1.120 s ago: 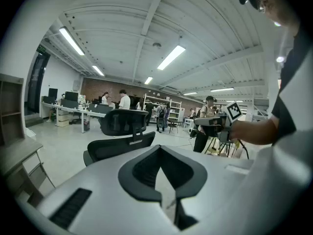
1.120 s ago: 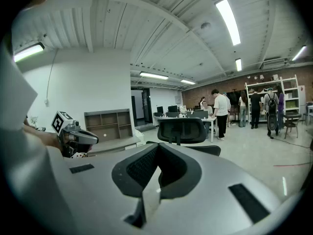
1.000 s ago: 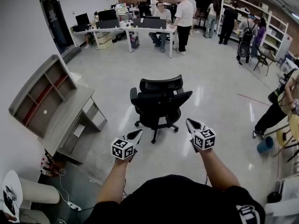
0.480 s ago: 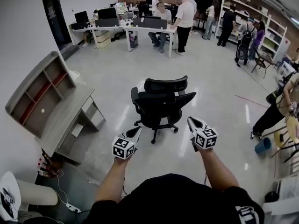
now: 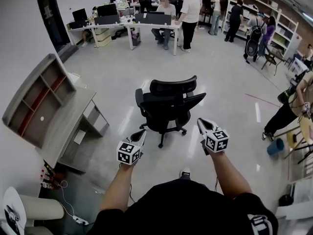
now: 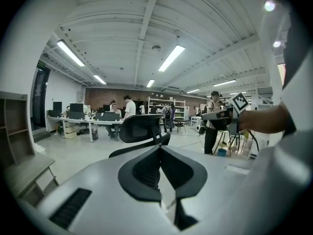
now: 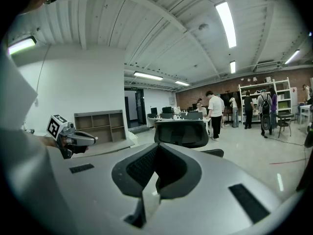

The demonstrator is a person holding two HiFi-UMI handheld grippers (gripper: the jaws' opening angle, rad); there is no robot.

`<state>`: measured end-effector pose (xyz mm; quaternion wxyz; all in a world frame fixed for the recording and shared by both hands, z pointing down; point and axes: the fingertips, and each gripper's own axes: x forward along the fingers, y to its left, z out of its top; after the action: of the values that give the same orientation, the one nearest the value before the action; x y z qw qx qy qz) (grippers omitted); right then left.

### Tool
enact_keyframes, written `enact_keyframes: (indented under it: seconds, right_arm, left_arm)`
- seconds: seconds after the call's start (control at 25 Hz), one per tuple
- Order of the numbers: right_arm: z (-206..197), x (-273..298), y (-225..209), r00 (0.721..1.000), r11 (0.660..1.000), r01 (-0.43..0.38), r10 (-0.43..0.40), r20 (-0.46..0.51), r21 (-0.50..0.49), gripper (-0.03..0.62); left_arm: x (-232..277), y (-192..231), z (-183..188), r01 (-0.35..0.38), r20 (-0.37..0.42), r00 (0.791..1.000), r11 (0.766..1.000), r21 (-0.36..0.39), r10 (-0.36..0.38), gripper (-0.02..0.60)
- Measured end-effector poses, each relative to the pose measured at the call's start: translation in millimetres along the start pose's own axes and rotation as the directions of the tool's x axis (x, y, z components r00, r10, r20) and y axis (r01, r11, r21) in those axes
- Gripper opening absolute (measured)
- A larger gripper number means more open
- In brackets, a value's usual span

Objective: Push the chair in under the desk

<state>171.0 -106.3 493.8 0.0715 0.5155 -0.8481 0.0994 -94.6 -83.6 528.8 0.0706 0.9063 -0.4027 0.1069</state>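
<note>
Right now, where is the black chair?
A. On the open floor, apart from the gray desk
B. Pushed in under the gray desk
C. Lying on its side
A: the chair stands upright on bare floor, with a clear gap between it and the desk at the wall.

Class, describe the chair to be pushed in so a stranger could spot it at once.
Find the grey desk with a shelf unit by the left wall. On the floor to its right stands a black wheeled chair. It alone stands mid-floor, empty, with headrest and armrests.
</note>
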Motion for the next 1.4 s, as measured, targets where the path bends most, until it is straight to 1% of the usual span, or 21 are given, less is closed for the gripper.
enact_keyframes:
  seconds: [0.16,0.36,0.52,0.8,1.04,1.4]
  right_arm:
    - [-4.6,13.9,-16.5,1.0,1.0,-0.002,0.002,-0.013,0.003,-0.003]
    - [2.7,39.4,-46.7,1.0,1.0,-0.01,0.011,-0.018,0.007,-0.003]
    - [5.2,67.4,-77.1,0.999,1.0,-0.027,0.027,-0.024,0.01,-0.003]
    - [14.7,114.3,-133.7,0.996,0.997,-0.071,0.071,-0.043,0.004,-0.003]
    - [17.3,146.0,-178.3,0.993,0.994,-0.104,0.105,-0.06,0.011,-0.003]
    - [19.6,183.9,-229.3,0.986,0.988,-0.152,0.152,-0.066,0.014,-0.003]
  left_arm:
    - [17.6,12.0,1.9,-0.011,-0.003,1.0,1.0,-0.012,0.011,0.011]
    - [43.6,26.9,13.3,-0.031,-0.011,0.999,0.999,-0.017,0.031,0.011]
    - [76.0,39.9,17.5,-0.055,-0.024,0.998,0.998,-0.019,0.055,0.011]
    - [138.9,54.4,36.8,-0.103,-0.041,0.994,0.994,-0.023,0.102,0.011]
    - [185.0,63.2,48.0,-0.148,-0.056,0.988,0.989,-0.029,0.146,0.011]
    - [233.6,70.9,51.3,-0.212,-0.073,0.975,0.976,-0.041,0.209,0.011]
